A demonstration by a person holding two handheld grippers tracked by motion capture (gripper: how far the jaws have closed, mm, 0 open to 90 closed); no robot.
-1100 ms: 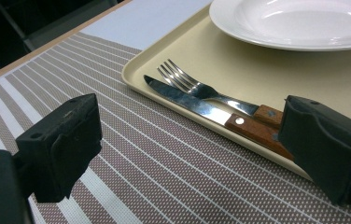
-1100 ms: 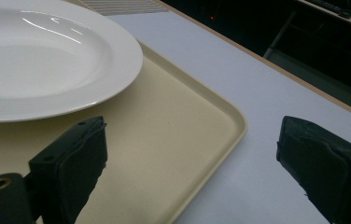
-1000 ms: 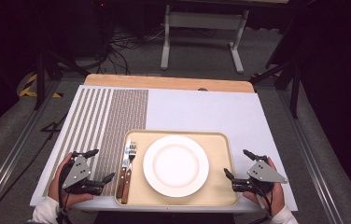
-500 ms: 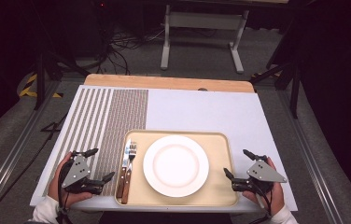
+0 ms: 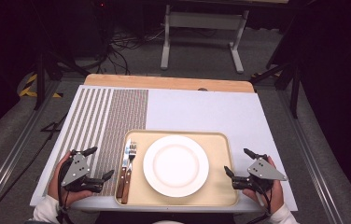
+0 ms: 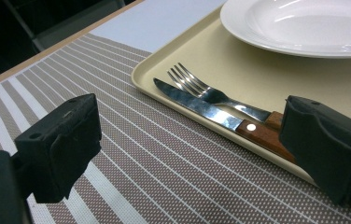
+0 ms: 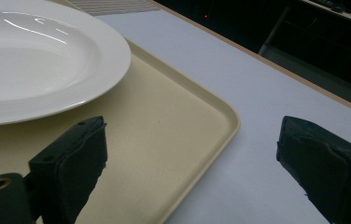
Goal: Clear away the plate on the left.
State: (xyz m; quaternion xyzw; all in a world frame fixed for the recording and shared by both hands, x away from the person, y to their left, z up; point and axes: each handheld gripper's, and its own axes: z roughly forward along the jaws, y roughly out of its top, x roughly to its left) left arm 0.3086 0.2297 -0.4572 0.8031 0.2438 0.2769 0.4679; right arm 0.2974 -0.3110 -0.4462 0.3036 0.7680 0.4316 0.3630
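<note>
Nearest of all, the left tongs (image 5: 98, 163) and the right tongs (image 5: 241, 163) were held low over the front of the worktop (image 5: 201, 109), one at each side of the tray (image 5: 220, 186), both spread wide with nothing gripped. The left pair sat over the striped placemat (image 5: 113, 112), just beside the tray's left rim; the right pair straddled the tray's right rim (one jaw over the tray, the other over the bare white surface).

Just inside that left rim, the knife (image 6: 201, 106) and fork (image 6: 206, 91) lay side by side, wooden handles toward the person, touching or very nearly so. This was judged the likeliest source of trouble: a closing grip from the left could catch both handles at once, or pinch only one and drag the other along. The raised rim stood between the jaws and the handles, so a low approach could snag it and shove the tray sideways.

Farther in, the white plate (image 5: 176, 165) rested at the middle of the tray, near the cutlery. It looked smooth and glossy, so a pinch on its thin edge could slip, and a nudged tray could send it sliding. If the tray were lifted from both sides, uneven raising was judged liable to tip everything.
</note>
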